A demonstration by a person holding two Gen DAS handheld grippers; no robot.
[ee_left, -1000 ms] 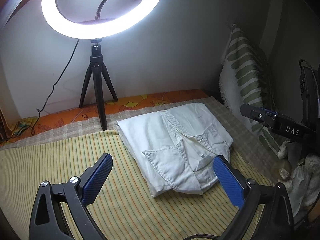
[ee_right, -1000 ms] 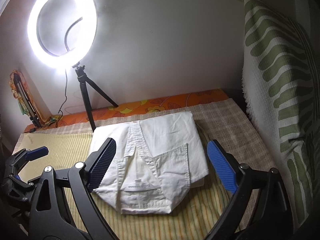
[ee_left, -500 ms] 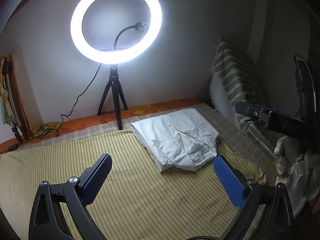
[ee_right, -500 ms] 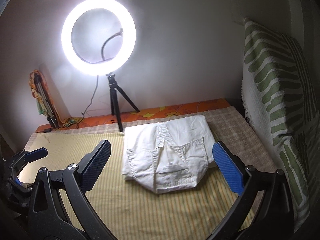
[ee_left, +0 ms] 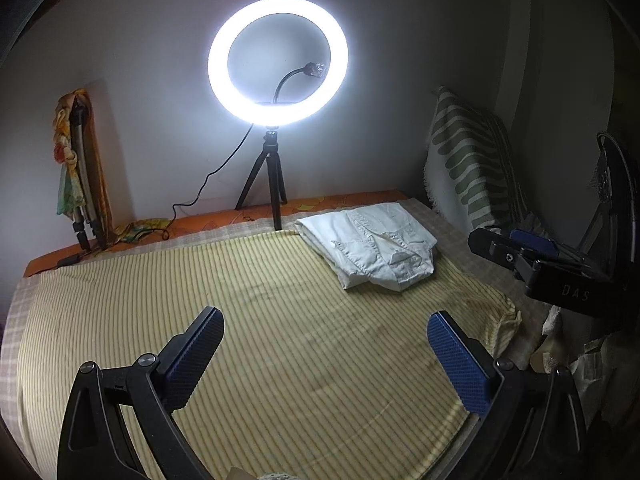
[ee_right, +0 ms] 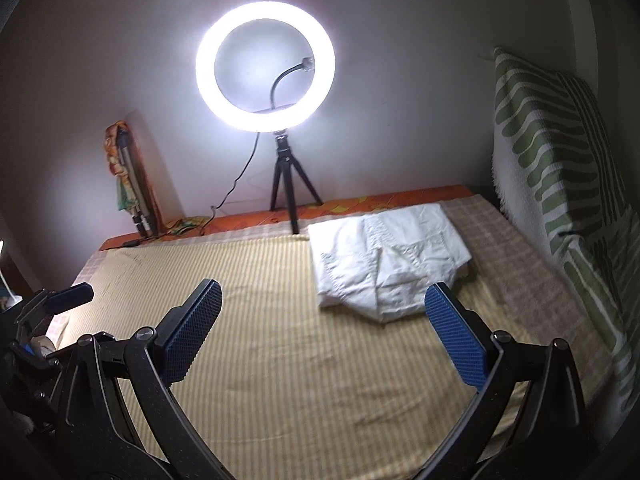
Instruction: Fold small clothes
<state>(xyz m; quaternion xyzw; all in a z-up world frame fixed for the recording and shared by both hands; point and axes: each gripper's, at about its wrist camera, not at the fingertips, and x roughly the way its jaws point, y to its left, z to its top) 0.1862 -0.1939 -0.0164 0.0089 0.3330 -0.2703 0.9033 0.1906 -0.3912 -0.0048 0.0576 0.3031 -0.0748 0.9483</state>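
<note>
Both of our grippers are spread wide with nothing between the pads. Left gripper [ee_left: 326, 354] sits over bare striped bedsheet [ee_left: 260, 320]; right gripper [ee_right: 323, 330] likewise, its right pad overlapping the near corner of the garment in view only (no contact that we can see). The folded white garment [ee_right: 386, 264] lies flat on the bed, far right part, partly on the checked cloth [ee_right: 504, 264] that borders the striped sheet. It looks like shorts or small trousers, with pocket seams facing up. A lit ring light [ee_right: 265, 64] on its tripod [ee_right: 291, 184] stands at the wall just behind the garment's left edge. A green-patterned cushion [ee_right: 560, 168] leans upright on the right, beside the garment but apart from it.
</note>
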